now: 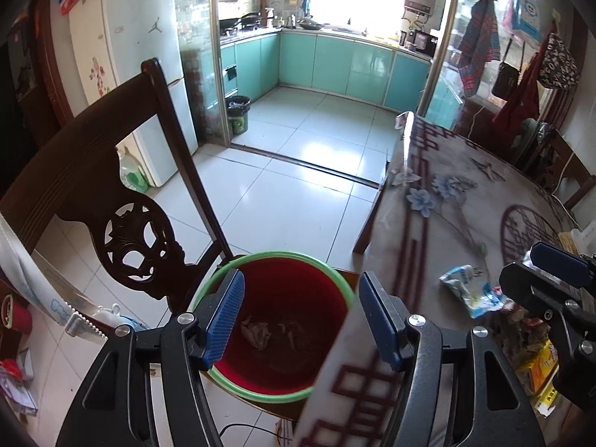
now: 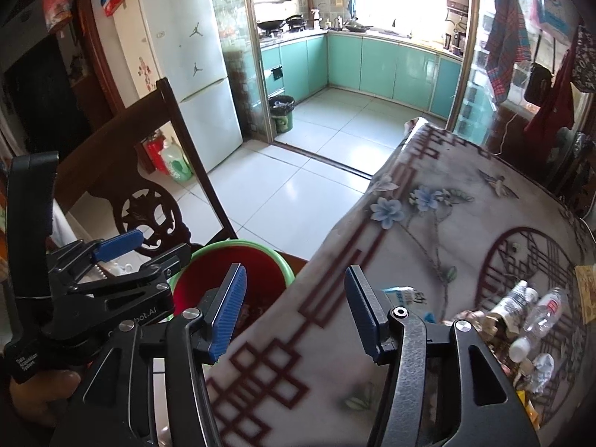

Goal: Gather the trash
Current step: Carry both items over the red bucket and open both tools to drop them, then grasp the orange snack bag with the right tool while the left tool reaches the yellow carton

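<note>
Here both grippers are seen released, nothing between the jaws: left gripper (image 1: 301, 320) over the red bin (image 1: 275, 320) at bottom centre, right gripper (image 2: 296, 314) at the table (image 2: 428, 223) edge. Crumpled trash (image 1: 257, 331) lies in the bin; a wrapper (image 1: 469, 290) lies on the table, lower right.

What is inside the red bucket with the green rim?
Inside the red bucket lies crumpled trash on the bottom. The tablecloth's edge and the left gripper cover part of it.

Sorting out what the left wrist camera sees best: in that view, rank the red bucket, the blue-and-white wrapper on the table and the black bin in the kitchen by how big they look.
1. Red bucket, largest, though nearest.
2. Blue-and-white wrapper.
3. Black bin, smallest, though farthest.
</note>
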### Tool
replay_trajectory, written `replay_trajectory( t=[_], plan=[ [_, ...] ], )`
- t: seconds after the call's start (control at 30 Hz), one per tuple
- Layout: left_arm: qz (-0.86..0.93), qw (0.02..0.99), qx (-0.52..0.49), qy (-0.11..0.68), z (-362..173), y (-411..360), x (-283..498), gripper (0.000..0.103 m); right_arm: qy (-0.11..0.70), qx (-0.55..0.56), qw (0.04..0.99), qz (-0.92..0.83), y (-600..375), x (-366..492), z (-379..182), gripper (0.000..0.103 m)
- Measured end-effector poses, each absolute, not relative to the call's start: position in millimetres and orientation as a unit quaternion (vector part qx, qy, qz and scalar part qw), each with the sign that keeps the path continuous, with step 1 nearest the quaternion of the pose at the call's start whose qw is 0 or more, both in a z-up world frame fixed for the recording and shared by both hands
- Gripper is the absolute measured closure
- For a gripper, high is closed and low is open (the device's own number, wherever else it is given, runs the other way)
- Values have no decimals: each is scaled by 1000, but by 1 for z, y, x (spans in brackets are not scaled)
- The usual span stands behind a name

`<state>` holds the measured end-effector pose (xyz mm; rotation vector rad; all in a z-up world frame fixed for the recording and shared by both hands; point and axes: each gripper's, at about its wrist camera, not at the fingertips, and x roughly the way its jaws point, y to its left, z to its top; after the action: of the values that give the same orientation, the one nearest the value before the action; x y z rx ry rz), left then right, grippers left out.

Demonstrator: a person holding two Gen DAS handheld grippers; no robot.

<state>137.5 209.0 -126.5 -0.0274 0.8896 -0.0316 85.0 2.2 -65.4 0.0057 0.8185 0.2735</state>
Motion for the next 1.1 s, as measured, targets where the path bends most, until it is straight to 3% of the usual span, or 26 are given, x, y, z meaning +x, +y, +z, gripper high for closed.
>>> replay_trajectory(
  t=[0.1,0.2,0.37,0.73,1.07,1.1],
  plan=[
    [-22,907,-10,421,-117,187,122,40,390,9,912,129,-13,73,-61,48],
    [-34,911,0,410,-106,164,107,40,382,17,916,118,-37,56,-57,39],
    [-63,912,14,406,-100,117,83,40,387,28,918,86,-84,27,-61,31],
    [-159,889,38,428,-110,13,40,40,470,82,876,-71,-252,-31,-119,31],
    [-201,868,73,449,-133,-56,13,40,529,82,843,-53,-283,-35,-181,31],
    [-205,866,75,451,-136,-61,11,40,531,86,842,-47,-284,-34,-185,36]
  ],
)
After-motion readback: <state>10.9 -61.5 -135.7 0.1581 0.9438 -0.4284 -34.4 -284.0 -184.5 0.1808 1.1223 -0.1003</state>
